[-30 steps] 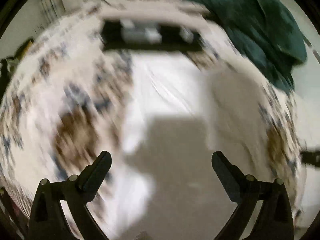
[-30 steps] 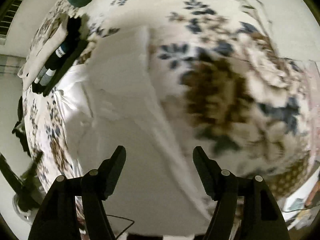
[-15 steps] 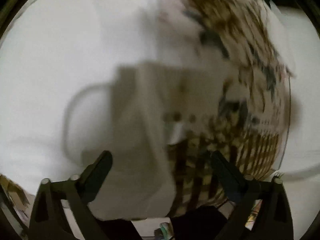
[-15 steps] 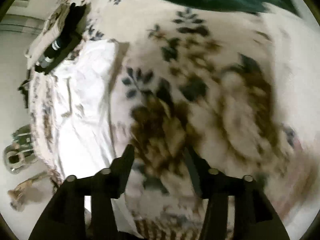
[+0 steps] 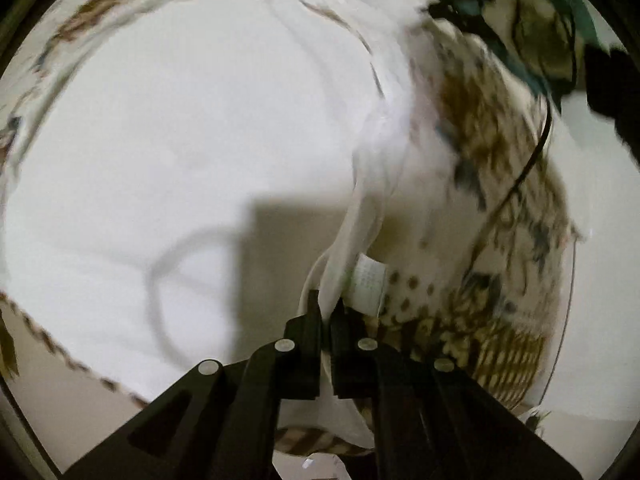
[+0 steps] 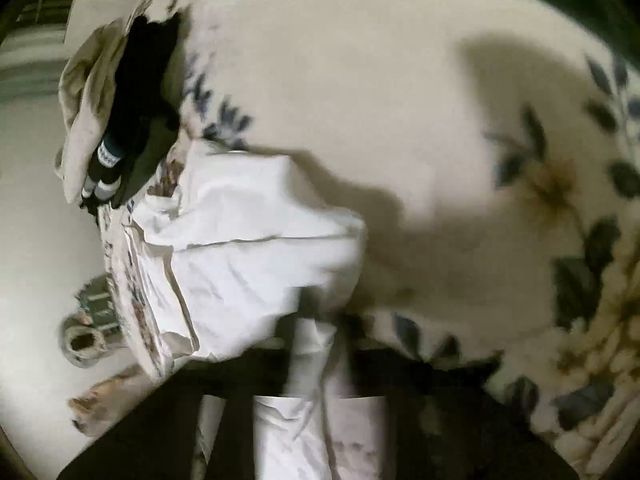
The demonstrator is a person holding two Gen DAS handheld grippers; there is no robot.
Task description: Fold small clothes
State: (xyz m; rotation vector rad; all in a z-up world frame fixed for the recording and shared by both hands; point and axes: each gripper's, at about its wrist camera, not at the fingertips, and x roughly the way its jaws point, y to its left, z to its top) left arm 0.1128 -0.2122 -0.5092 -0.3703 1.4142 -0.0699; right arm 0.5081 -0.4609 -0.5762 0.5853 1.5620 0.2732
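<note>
A white garment (image 5: pixel 168 152) lies spread over a floral bed cover (image 5: pixel 500 152). My left gripper (image 5: pixel 327 312) is shut on the garment's edge beside a small white label (image 5: pixel 370 284). In the right wrist view the same white garment (image 6: pixel 248 240) is partly lifted and creased, and my right gripper (image 6: pixel 316 340) is shut on its near edge; the fingers are blurred and dark.
A dark green cloth (image 5: pixel 500 4) lies at the far end of the bed. A thin black cable (image 5: pixel 532 156) runs over the bed cover. A folded black garment (image 6: pixel 140 112) rests on a beige one (image 6: pixel 80 128) at the bed's left side. Shoes (image 6: pixel 88 336) lie on the floor.
Both grippers were open above the garment and have shut on its edges. The right side of the garment has lifted off the bed.
</note>
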